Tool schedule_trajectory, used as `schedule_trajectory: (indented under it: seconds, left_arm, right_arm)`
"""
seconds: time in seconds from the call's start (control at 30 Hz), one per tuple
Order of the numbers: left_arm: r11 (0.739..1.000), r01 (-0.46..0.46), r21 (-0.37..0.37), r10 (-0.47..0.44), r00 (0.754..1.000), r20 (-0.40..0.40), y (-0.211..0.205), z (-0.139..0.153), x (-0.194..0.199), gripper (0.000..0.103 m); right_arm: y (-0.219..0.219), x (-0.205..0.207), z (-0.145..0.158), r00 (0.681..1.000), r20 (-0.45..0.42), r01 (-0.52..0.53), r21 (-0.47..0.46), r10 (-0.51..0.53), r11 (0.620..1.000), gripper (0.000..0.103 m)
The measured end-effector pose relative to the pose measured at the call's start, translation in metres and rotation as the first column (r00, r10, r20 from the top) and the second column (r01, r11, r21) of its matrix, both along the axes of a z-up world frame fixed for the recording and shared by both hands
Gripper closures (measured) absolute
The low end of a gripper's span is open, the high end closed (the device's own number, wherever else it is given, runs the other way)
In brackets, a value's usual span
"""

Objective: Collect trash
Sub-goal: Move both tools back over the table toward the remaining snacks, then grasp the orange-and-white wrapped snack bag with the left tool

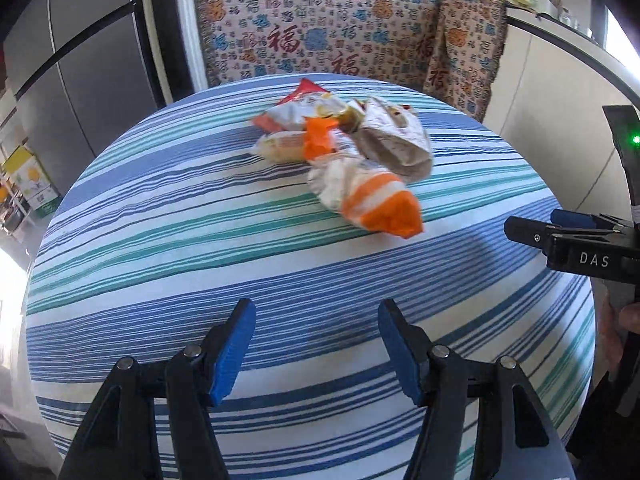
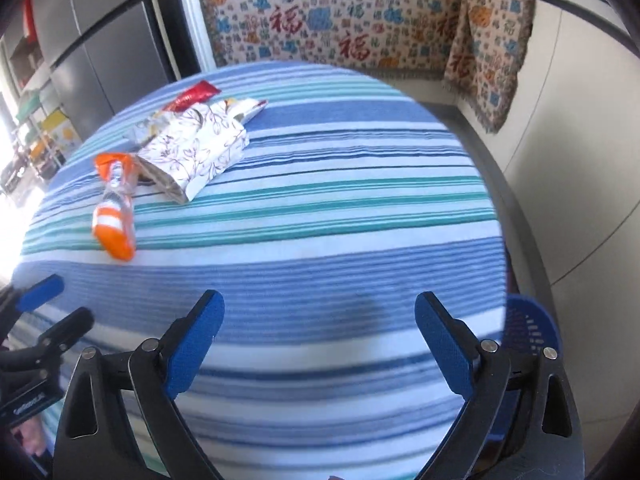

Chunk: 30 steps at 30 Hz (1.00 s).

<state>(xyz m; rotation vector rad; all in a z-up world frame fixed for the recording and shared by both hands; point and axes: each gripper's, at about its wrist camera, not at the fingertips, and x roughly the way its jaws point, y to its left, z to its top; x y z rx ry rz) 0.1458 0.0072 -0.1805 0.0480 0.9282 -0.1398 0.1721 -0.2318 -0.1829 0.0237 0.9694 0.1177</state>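
Note:
A pile of trash lies on the far half of the round striped table (image 1: 160, 240). It holds an orange-and-white wrapper (image 1: 380, 200) (image 2: 114, 220), a white floral paper bag (image 1: 396, 140) (image 2: 196, 148) and a red wrapper (image 1: 304, 92) (image 2: 194, 96). My left gripper (image 1: 317, 308) hovers over the near part of the table, open and empty, short of the pile. My right gripper (image 2: 319, 298) stands wide open over bare cloth, right of the pile, with nothing between its fingers. Each gripper shows at the edge of the other's view: the right gripper (image 1: 536, 224) and the left gripper (image 2: 70, 300).
A blue slotted basket (image 2: 528, 332) sits low beside the table's right edge. A patterned cloth (image 1: 320, 32) drapes the furniture behind the table. Grey cabinet doors (image 1: 80, 60) stand at the left, and a white counter (image 1: 560, 80) at the right.

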Motion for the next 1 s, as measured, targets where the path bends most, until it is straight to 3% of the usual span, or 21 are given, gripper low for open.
schedule_trajectory:
  seconds: [0.07,0.3,0.5,0.67,0.77,0.9,1.0]
  left_arm:
    - [0.999,-0.038,-0.011,0.038,0.999,-0.013,0.012,-0.004,0.007,0.038]
    - [0.997,-0.079,0.022,0.079,0.997,0.021,0.025,-0.007,0.012,0.020]
    - [0.995,-0.096,0.005,0.096,0.995,0.020,0.031,-0.007,0.012,0.019]
    - [0.977,-0.043,-0.209,0.064,0.993,0.097,0.032,0.022,0.009,0.019]
    - [0.963,0.003,-0.268,0.026,0.994,0.107,0.021,0.039,0.029,0.019]
    - [0.973,0.010,-0.230,0.005,0.998,0.065,-0.002,0.031,0.064,0.019]
    - [0.990,0.032,-0.141,-0.030,0.999,0.016,-0.019,0.017,0.082,0.019]
  right_arm:
    - [0.008,0.010,-0.006,1.000,-0.013,0.011,-0.010,-0.011,1.000,0.007]
    - [0.022,0.028,-0.017,0.999,0.000,0.051,-0.035,-0.051,0.998,0.001]
    - [0.027,0.026,-0.018,0.998,0.033,0.062,-0.045,-0.060,0.997,0.000]
    - [0.028,0.026,-0.018,0.998,0.032,0.061,-0.044,-0.060,0.997,0.000]
    - [0.027,0.026,-0.018,0.998,0.032,0.061,-0.044,-0.060,0.997,0.000]
    - [0.027,0.026,-0.018,0.998,0.032,0.061,-0.044,-0.060,0.997,0.000]
    - [0.027,0.026,-0.018,0.998,0.032,0.062,-0.044,-0.060,0.997,0.000]
